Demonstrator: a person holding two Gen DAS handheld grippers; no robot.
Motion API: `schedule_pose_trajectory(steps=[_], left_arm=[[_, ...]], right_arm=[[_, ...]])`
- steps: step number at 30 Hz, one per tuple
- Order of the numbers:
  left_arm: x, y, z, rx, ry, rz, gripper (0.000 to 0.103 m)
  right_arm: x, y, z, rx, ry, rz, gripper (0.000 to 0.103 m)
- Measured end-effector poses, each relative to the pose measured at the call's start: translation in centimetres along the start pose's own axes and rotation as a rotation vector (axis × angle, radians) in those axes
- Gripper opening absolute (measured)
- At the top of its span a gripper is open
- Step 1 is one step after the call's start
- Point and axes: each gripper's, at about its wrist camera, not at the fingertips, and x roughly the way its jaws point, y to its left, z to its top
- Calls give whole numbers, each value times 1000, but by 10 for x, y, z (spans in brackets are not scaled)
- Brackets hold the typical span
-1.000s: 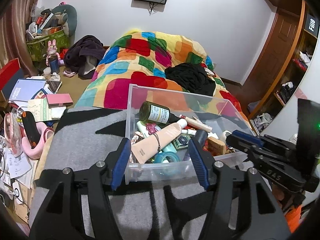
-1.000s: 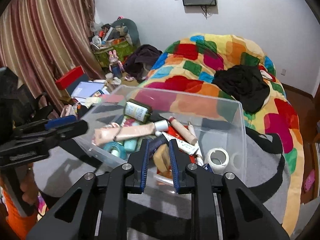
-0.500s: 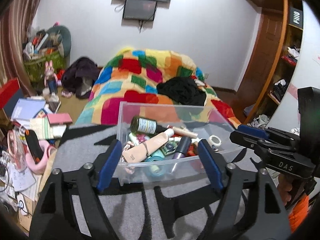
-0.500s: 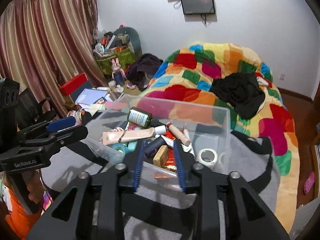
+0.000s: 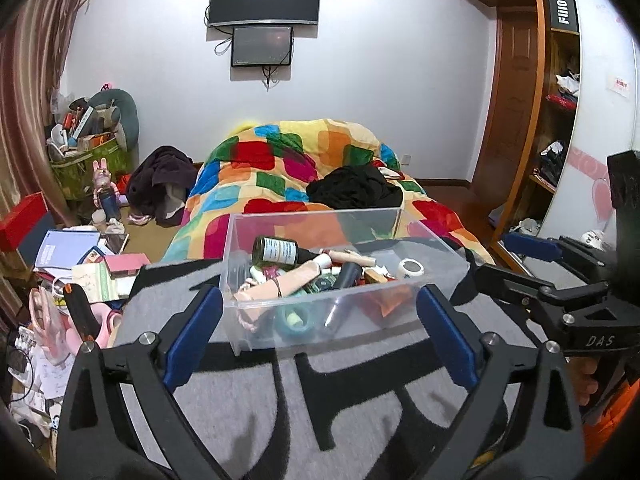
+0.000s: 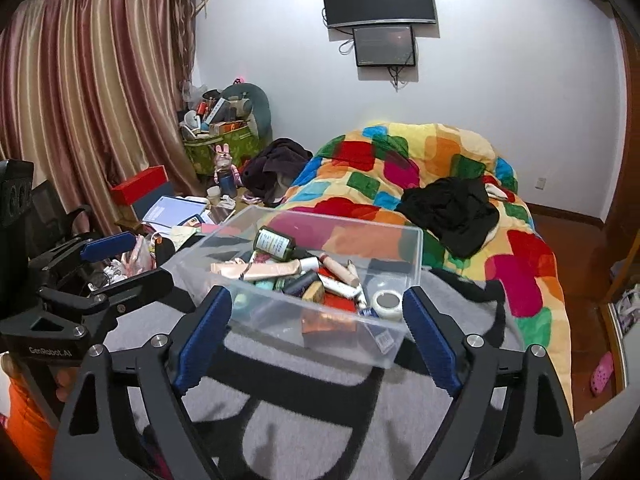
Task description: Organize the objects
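Note:
A clear plastic bin (image 5: pixel 316 213) (image 6: pixel 344 227) stands on a grey and black blanket (image 5: pixel 360 420) (image 6: pixel 320 420). It holds a dark green bottle (image 5: pixel 280 251) (image 6: pixel 274 242), a beige tube (image 5: pixel 288 280) (image 6: pixel 260 268), a white tape roll (image 5: pixel 411 268) (image 6: pixel 387 302) and several other small items. My left gripper (image 5: pixel 318 300) (image 6: pixel 132 264) hangs just short of the bin's near wall. Its jaws are opening wide and its pads touch nothing. My right gripper (image 6: pixel 316 300) (image 5: pixel 508 260) faces the bin's near right corner. Its jaws are opening too, with nothing held.
A bed with a colourful patchwork quilt (image 5: pixel 300 168) and a black garment (image 5: pixel 356 188) lies behind the bin. Books, boxes and clutter (image 5: pixel 68 248) cover the floor on the left by the curtain (image 6: pixel 80 100). Wardrobe shelves (image 5: pixel 560 120) stand on the right.
Both grippers have drawn back from the bin and risen, so it looks smaller. The left jaws have spread wider. The right jaws have gone from nearly shut to wide apart.

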Motion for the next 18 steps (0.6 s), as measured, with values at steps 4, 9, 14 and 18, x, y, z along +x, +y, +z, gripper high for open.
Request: schedule_pose_trajectory(steps=[4, 9, 14, 18], left_arm=[[-1, 2, -9, -14, 12, 6, 99], [0, 3, -18, -29, 30, 3, 99], [1, 1, -23, -22, 36, 9, 99], [3, -1, -24, -17, 40, 6, 99]], right_arm=[[0, -2, -10, 29, 14, 8, 86], [-3, -1, -15, 30, 12, 10, 86], [-5, 1, -17, 18, 7, 10, 86], [-3, 3, -19, 14, 12, 12, 86]])
